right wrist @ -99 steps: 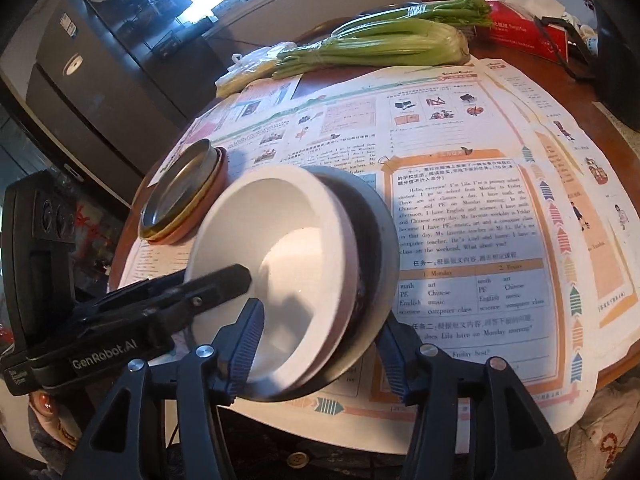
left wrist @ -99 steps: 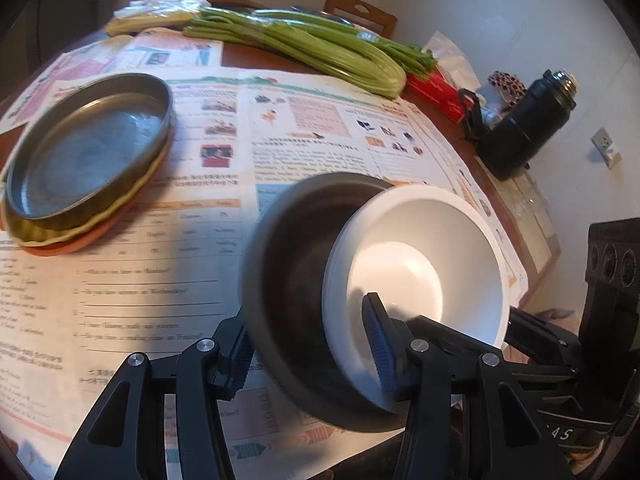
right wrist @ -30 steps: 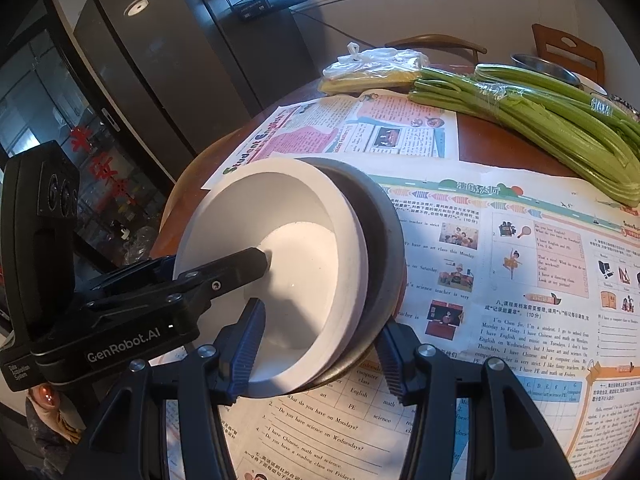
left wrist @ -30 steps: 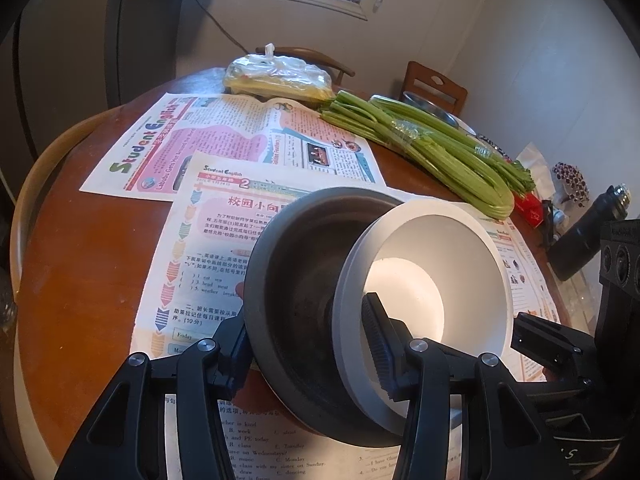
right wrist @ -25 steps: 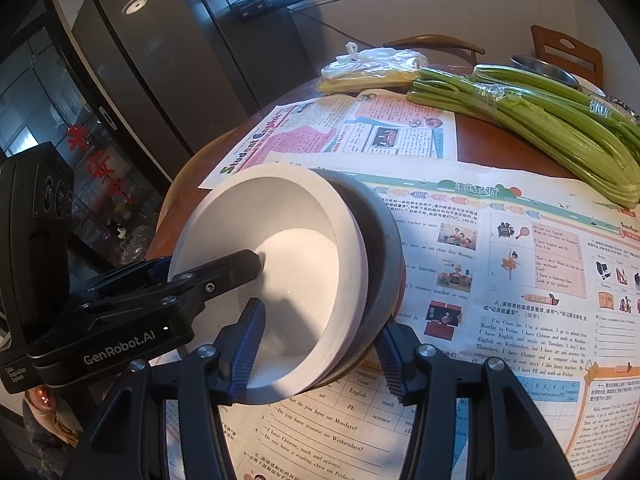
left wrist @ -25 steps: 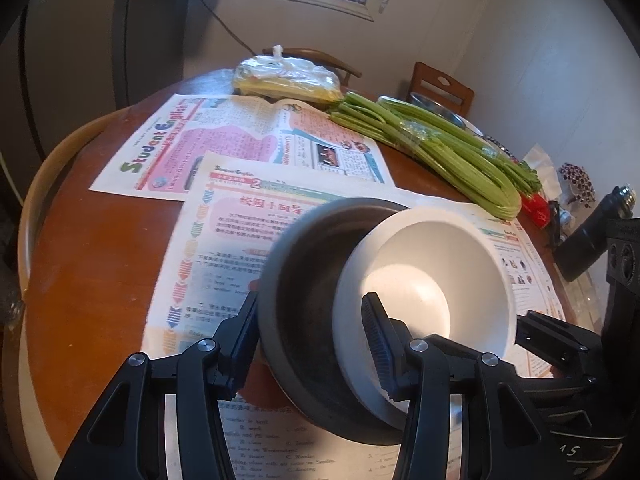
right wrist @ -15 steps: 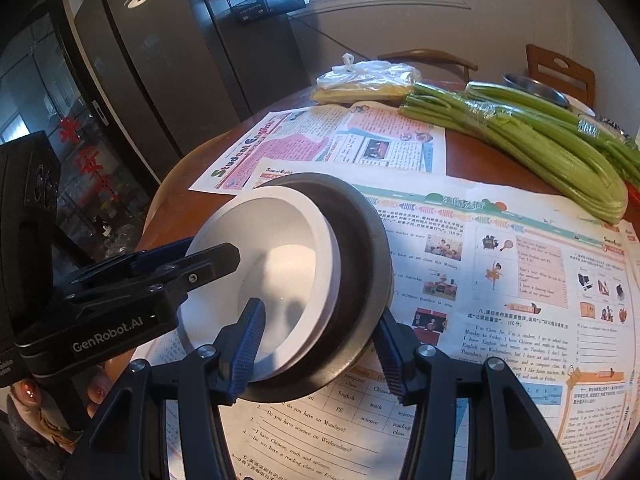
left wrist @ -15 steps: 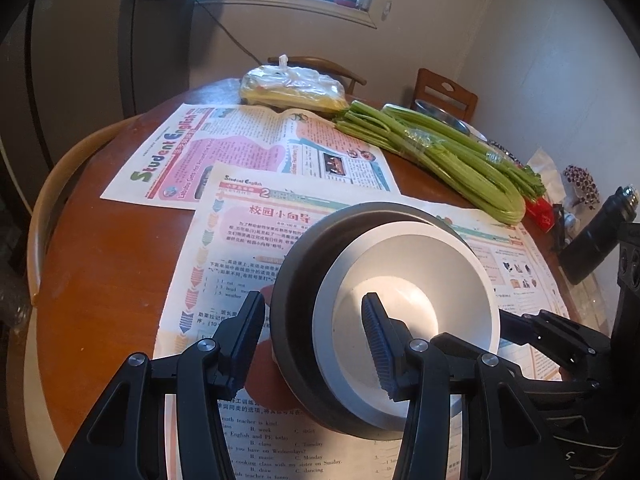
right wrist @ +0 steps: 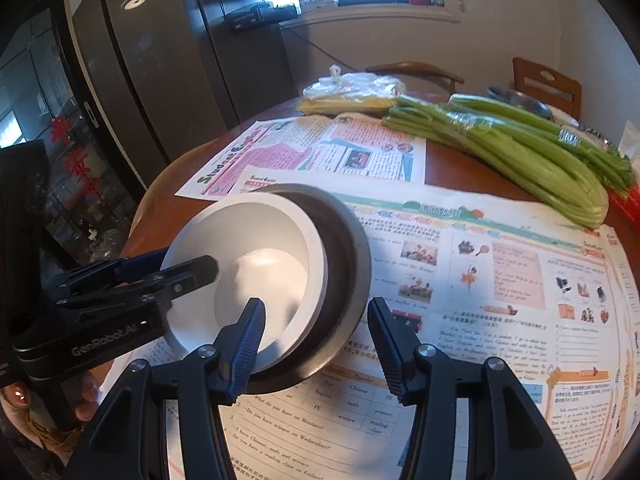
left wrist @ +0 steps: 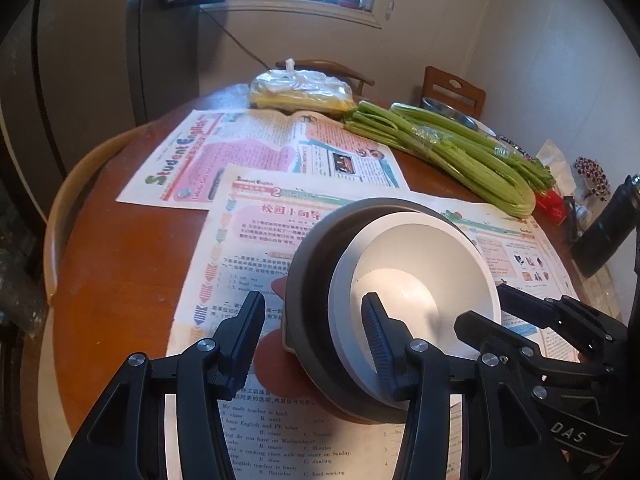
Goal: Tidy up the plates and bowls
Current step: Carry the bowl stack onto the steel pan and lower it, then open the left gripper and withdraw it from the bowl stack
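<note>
Left wrist view: left gripper (left wrist: 312, 336) has jaws spread wide, one finger clear of the dark bowl (left wrist: 310, 280), the other reaching inside the white bowl (left wrist: 420, 264) w/ no grip on either. White bowl sits nested in dark bowl, both resting on newspaper (left wrist: 248, 236) on the round wooden worktop (left wrist: 116, 272), a bit tilted. Further right, celery (left wrist: 452, 152) lies across the back, black bottle (left wrist: 608, 232) at the far edge. Right wrist view: right gripper (right wrist: 316, 332) straddles the near rims of both bowls, jaws wide, not squeezing. Bagged food (right wrist: 352, 94) and wooden chair (right wrist: 546, 84) sit behind.
</note>
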`<state>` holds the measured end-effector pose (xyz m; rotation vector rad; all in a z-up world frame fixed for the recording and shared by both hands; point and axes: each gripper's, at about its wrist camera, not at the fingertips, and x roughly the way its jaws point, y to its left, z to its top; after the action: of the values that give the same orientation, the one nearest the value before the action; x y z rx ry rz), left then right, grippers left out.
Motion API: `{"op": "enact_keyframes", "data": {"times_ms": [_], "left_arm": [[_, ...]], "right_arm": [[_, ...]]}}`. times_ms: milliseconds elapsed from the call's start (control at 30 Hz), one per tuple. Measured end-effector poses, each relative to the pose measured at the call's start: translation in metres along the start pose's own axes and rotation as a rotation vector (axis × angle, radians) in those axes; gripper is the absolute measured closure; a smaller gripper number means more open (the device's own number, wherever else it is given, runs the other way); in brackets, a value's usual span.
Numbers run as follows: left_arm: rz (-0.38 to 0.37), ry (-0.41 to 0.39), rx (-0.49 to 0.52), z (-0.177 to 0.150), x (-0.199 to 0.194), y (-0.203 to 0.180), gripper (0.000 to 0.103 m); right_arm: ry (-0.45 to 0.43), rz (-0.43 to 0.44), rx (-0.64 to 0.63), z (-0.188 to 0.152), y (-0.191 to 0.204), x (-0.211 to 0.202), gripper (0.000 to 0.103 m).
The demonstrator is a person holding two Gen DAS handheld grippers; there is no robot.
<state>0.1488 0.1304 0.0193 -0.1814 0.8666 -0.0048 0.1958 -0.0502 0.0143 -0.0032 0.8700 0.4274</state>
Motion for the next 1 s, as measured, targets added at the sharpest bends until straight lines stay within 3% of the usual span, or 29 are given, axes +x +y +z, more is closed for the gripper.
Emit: {"op": "enact_keyframes", "data": {"times_ms": [500, 633, 1000], "left_arm": [[0.065, -0.078, 0.012, -0.019, -0.040, -0.015, 0.051], [0.093, -0.102, 0.009, -0.034, -0.050, -0.022, 0.051], [0.116, -0.107, 0.014, -0.082, -0.068, -0.043, 0.051]], "right_arm": [[-0.095, -0.035, -0.031, -0.004, 0.002, -0.029, 0.049], [-0.125, -0.040, -0.050, -0.016, 0.004, -0.044, 0.049], [-0.090, -0.079, -0.014, -0.068, -0.010, -0.066, 0.048]]}}
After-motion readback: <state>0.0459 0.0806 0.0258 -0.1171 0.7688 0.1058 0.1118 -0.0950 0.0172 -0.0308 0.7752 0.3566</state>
